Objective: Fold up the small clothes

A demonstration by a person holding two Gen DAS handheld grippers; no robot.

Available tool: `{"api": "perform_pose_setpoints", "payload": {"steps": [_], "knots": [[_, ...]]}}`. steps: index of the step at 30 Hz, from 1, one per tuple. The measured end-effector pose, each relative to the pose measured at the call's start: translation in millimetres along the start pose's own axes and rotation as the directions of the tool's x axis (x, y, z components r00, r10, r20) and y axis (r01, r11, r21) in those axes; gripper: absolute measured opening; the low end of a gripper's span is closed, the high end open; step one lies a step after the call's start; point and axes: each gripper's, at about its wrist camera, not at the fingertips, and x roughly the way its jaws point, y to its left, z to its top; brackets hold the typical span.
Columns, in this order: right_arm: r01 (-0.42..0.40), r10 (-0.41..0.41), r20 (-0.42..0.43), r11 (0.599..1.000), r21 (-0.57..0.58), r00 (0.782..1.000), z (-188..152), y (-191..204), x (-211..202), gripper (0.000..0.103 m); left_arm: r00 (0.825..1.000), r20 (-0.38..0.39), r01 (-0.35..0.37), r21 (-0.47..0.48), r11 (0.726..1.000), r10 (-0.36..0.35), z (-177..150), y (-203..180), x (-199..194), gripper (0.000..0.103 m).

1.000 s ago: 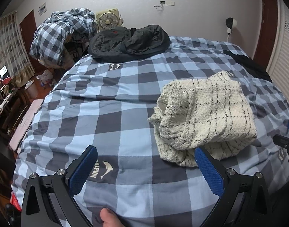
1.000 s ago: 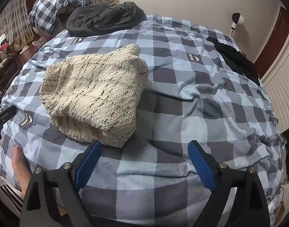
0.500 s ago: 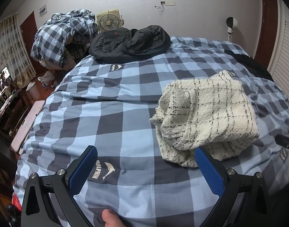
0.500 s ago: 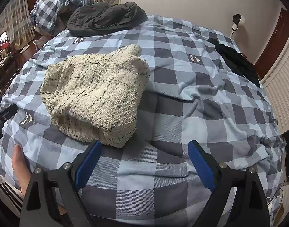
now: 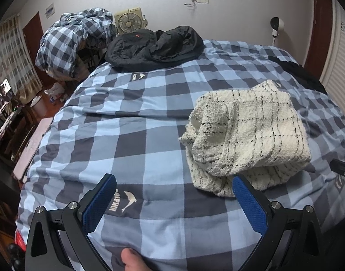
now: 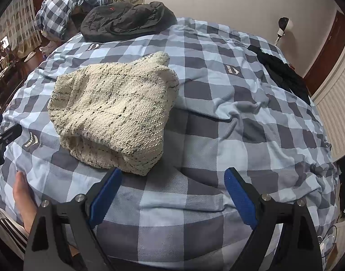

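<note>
A cream sweater (image 5: 247, 135) with thin black checks lies folded into a thick bundle on the checked bed cover (image 5: 131, 135), near the foot of the bed. Its long side runs from the near edge toward the far wall, with the open, rolled end facing the near edge. The left tongs (image 5: 173, 195) and right tongs (image 6: 172, 186) both hover spread apart and empty, just short of the sweater. A black jacket (image 5: 154, 45) sits at the far end.
</note>
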Motion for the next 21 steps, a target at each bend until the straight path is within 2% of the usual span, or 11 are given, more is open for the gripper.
{"api": "perform_pose_setpoints", "payload": {"steps": [21], "knots": [[0.0,-0.001,-0.009,1.0,-0.023,1.0,-2.4,-0.6,3.1,0.09,0.999,0.018,0.029,-0.016,0.999,-0.029,-1.9,-0.8,-2.6,0.103]]}}
